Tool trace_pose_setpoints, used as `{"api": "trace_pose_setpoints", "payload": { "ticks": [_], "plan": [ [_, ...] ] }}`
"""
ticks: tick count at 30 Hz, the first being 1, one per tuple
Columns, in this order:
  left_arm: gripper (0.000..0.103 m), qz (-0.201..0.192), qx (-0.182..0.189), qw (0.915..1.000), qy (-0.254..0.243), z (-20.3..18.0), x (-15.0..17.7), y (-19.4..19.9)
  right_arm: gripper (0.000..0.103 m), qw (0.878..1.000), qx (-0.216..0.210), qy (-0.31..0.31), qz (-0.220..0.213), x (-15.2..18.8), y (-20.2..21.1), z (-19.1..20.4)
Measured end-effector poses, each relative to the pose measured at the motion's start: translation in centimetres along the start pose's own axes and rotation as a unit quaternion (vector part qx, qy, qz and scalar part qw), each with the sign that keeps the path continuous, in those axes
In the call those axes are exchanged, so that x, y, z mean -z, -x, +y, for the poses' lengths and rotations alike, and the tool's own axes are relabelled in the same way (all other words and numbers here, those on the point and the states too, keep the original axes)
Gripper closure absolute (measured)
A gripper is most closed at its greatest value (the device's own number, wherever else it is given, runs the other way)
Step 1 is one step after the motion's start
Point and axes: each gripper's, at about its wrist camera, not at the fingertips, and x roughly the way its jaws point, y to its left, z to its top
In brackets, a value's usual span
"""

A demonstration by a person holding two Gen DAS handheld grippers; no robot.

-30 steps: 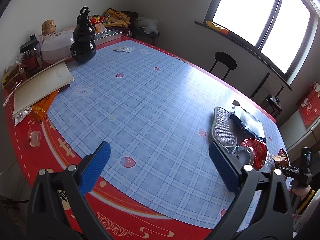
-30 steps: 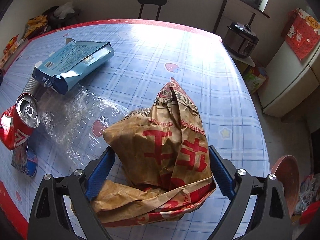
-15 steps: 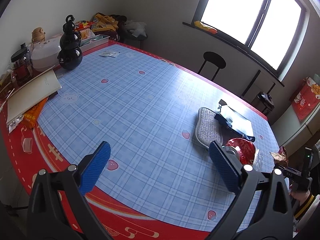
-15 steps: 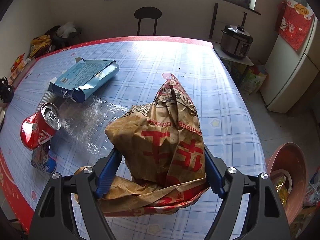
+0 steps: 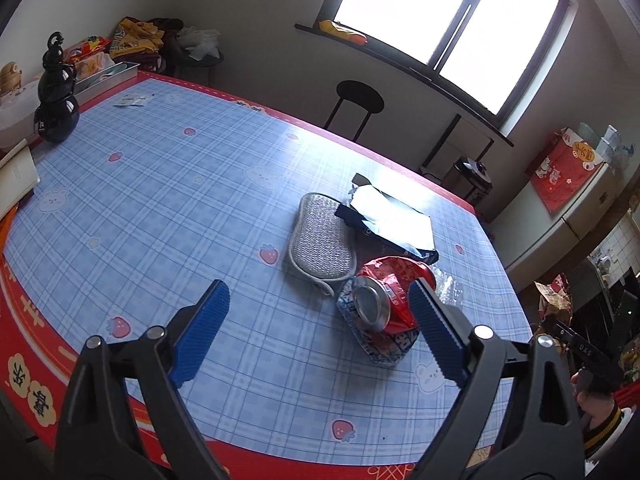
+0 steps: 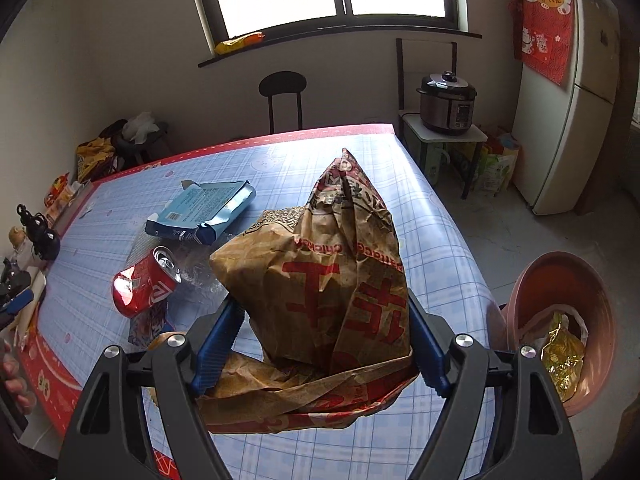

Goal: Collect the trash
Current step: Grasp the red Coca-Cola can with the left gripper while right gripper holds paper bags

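Observation:
My right gripper (image 6: pixel 324 340) is shut on a crumpled brown paper bag (image 6: pixel 320 280) with red print and holds it above the table's right edge. A pink bin (image 6: pixel 560 300) with a gold wrapper inside stands on the floor to the right. My left gripper (image 5: pixel 320 328) is open and empty above the table, with a crushed red can (image 5: pixel 384 296) just inside its right finger. The can (image 6: pixel 146 282) also shows in the right wrist view, on a blue-and-white wrapper (image 5: pixel 376 340). A blue snack bag (image 6: pixel 204 212) and clear plastic film (image 6: pixel 200 268) lie beside it.
A grey insole-shaped pad (image 5: pixel 320 244) lies left of the can. A black gourd bottle (image 5: pixel 56 100), a book and containers crowd the table's far left. A black stool (image 6: pixel 282 88), a rice cooker (image 6: pixel 446 102) on a stand and a fridge (image 6: pixel 568 100) stand beyond the table.
My right gripper closed on the paper bag and lifted it up and back from the table. My left gripper moved right, toward the red can.

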Motion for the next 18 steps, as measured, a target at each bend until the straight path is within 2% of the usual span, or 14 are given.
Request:
{"api": "trace_pose_setpoints", "payload": {
  "ticks": [1, 3, 8, 12, 18],
  "plan": [
    [0.029, 0.010, 0.007, 0.9999, -0.005, -0.6, 0.0, -0.7, 0.026, 1.000, 0.003, 0.000, -0.001, 0.2, 0.5, -0.1],
    [0.032, 0.030, 0.021, 0.9993, -0.011, -1.7, 0.2, -2.4, 0.026, 1.000, 0.008, -0.002, -0.004, 0.6, 1.4, -0.5],
    [0.036, 0.075, 0.052, 0.9958, -0.008, -3.8, 0.8, -7.0, 0.026, 1.000, 0.024, -0.013, -0.011, 1.7, 3.5, -1.6],
    [0.041, 0.104, 0.056, 0.9929, 0.011, -4.3, 1.2, -10.5, 0.026, 0.999, 0.038, -0.019, -0.013, 2.5, 4.8, -2.2],
    [0.047, 0.120, 0.054, 0.9911, 0.019, -4.7, 1.6, -13.3, 0.026, 0.998, 0.056, -0.028, -0.013, 3.7, 6.0, -3.0]
  ]
}}
